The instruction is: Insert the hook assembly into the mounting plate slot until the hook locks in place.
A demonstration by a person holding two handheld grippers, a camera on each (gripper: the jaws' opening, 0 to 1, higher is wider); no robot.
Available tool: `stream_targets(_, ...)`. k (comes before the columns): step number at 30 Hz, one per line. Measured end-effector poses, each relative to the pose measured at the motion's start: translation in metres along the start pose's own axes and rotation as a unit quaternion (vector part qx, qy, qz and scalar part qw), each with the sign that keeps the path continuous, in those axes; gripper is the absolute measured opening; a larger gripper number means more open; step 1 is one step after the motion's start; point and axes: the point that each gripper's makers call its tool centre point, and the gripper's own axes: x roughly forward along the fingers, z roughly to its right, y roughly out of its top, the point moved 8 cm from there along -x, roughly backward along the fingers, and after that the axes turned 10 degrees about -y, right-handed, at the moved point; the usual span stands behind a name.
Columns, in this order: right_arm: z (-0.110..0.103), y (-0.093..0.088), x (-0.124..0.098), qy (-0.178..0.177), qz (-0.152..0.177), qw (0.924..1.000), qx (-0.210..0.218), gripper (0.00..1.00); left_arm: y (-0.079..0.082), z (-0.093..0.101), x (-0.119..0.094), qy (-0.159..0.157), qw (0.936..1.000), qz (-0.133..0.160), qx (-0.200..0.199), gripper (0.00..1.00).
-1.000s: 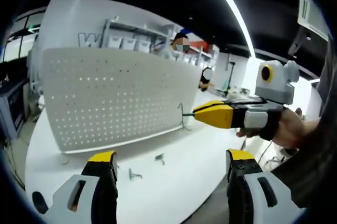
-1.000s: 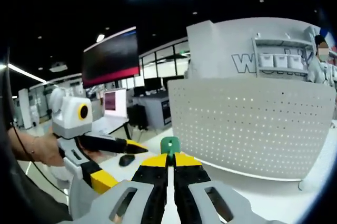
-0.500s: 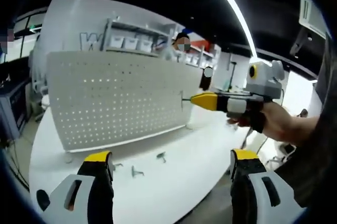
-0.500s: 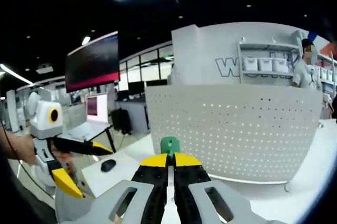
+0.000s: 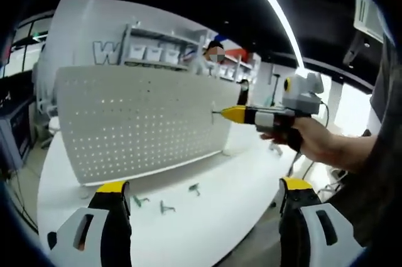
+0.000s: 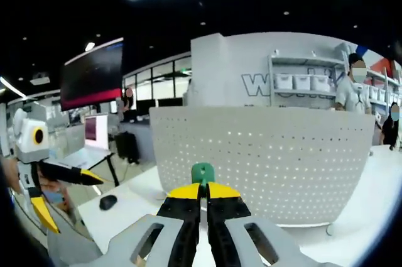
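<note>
Jaws of the right gripper [image 6: 202,199] are pressed together on the green hook assembly [image 6: 202,172], which we see poking up between the yellow tips in the right gripper view. From the left gripper view we see the same right gripper [image 5: 226,114] held level in a person's hand [image 5: 312,140], with a thin dark metal end of the hook sticking out of its tip, right at the face of the mounting plate [image 5: 135,121]; we cannot tell if it touches or sits in a hole. That plate is a white perforated board standing upright on a white table [image 5: 207,213], and in the right gripper view it [image 6: 264,160] stands just beyond the clamped hook. Left gripper [image 5: 204,201] has its jaws wide apart, nothing between them, low over the table. In the right gripper view the left gripper [image 6: 59,182] also shows at the left edge, jaws spread. Three small spare hooks [image 5: 163,206] lie on the table in front of the board, near its base. A dark mouse [image 6: 108,202] sits on the table left of the board. Behind the board we see white shelving with bins [image 6: 301,81] and a person [image 6: 352,91] standing beside it.
</note>
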Motion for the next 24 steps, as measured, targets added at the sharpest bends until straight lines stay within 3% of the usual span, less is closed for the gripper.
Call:
stream_targets(12, 0.023, 0.0, 0.033, -0.056, 0.006, 0.9984, -0.006, 0.0, -0.003, -0.017, -0.004, 0.005, 1.0, -0.006, -0.006, 1.0)
stream_targets(24, 0.048, 0.022, 0.073, -0.092, 0.038, 0.995, -0.016, 0.0, -0.007, -0.037, -0.009, 0.021, 0.9996, -0.01, -0.018, 1.0)
